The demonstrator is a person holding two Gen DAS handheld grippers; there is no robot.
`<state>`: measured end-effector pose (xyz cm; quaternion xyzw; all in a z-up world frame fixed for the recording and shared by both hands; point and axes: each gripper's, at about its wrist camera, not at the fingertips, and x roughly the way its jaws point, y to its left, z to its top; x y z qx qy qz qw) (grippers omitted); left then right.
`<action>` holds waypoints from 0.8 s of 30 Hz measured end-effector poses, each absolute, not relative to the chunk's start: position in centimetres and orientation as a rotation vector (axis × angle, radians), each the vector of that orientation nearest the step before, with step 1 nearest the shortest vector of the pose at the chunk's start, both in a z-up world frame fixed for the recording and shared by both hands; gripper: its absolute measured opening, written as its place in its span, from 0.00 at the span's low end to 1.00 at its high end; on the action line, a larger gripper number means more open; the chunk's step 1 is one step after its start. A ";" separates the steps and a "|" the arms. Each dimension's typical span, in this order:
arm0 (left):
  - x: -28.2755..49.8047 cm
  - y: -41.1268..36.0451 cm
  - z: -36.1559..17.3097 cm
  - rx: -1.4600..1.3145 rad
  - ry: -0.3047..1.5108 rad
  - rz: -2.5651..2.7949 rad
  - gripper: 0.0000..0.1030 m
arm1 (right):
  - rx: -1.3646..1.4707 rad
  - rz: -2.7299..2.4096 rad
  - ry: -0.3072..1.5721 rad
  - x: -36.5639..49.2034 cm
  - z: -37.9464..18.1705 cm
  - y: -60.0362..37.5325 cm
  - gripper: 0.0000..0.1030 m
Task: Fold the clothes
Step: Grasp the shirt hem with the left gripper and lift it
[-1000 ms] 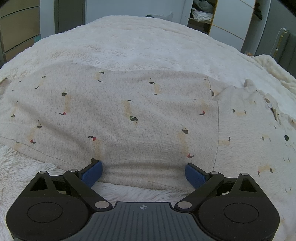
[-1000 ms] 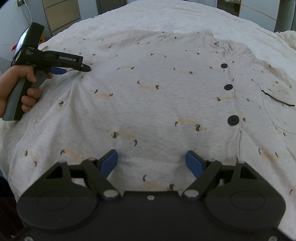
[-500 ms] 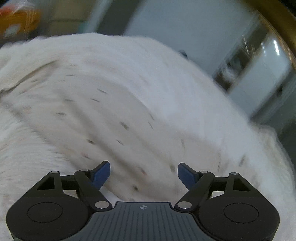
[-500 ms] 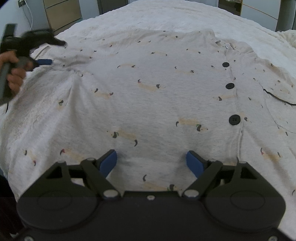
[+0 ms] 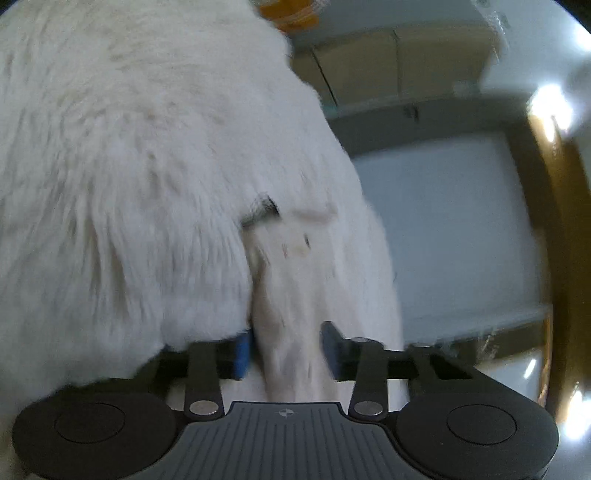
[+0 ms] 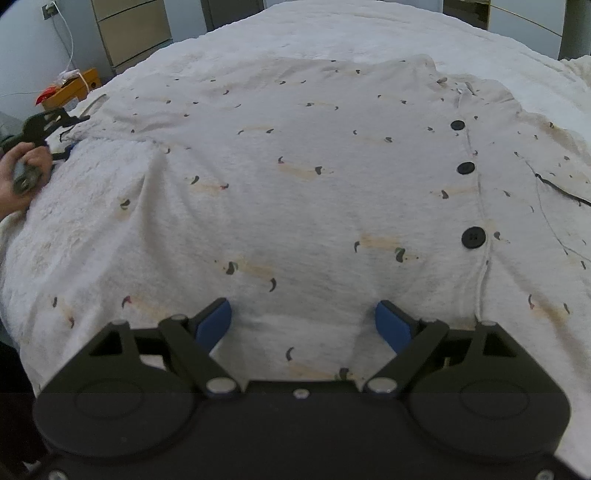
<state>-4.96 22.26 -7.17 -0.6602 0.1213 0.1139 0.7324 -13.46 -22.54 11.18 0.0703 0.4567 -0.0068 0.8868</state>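
A cream button-up shirt (image 6: 295, 177) printed with small dogs lies spread over a fluffy white bed cover (image 6: 351, 33). In the right wrist view my right gripper (image 6: 303, 323) stands open on the shirt's near hem, fabric bulging between its blue pads (image 6: 214, 321). Far to the left a hand (image 6: 22, 173) holds my left gripper (image 6: 74, 122) at the sleeve end. In the blurred left wrist view the left gripper (image 5: 286, 343) is rolled on its side, its jaws closing on the sleeve (image 5: 288, 295). Fabric fills the gap between the pads, and the dark-trimmed cuff (image 5: 258, 210) lies just ahead.
The fluffy cover (image 5: 110, 184) fills the left of the left wrist view. Wooden drawers (image 6: 129, 33) and an orange box (image 6: 79, 83) stand beyond the bed's left edge. Three black buttons (image 6: 473, 236) run down the shirt front on the right.
My left gripper has swung left to the sleeve end, rolled onto its side, and its jaws have narrowed around the sleeve. The right gripper has stayed put.
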 end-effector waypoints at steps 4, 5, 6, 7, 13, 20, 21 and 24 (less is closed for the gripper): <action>-3.1 22.2 -6.4 -1.483 0.253 0.271 0.25 | 0.138 -0.019 0.947 -13.6 11.2 -22.3 0.84; -2.4 22.0 -5.7 -1.459 0.271 0.265 0.18 | 0.134 -0.020 0.946 -13.6 11.1 -22.3 0.84; -2.1 21.6 -5.0 -1.427 0.279 0.271 0.01 | 0.134 -0.021 0.944 -13.7 11.1 -22.3 0.84; -1.8 21.3 -4.2 -1.395 0.285 0.277 0.01 | 0.135 -0.021 0.942 -13.7 11.1 -22.2 0.84; -1.3 15.6 4.2 -1.100 0.189 0.283 0.01 | 0.245 0.005 0.847 -15.0 12.8 -23.6 0.72; -1.5 2.6 13.3 -0.736 0.112 0.162 0.01 | 0.374 0.021 0.659 -19.6 16.9 -28.0 0.73; -1.8 0.7 14.8 -0.665 0.102 0.135 0.01 | 0.381 0.007 0.655 -20.1 17.2 -28.6 0.73; -2.6 -8.9 17.5 -0.390 0.071 0.003 0.01 | 0.401 -0.060 0.628 -22.7 18.3 -31.2 0.73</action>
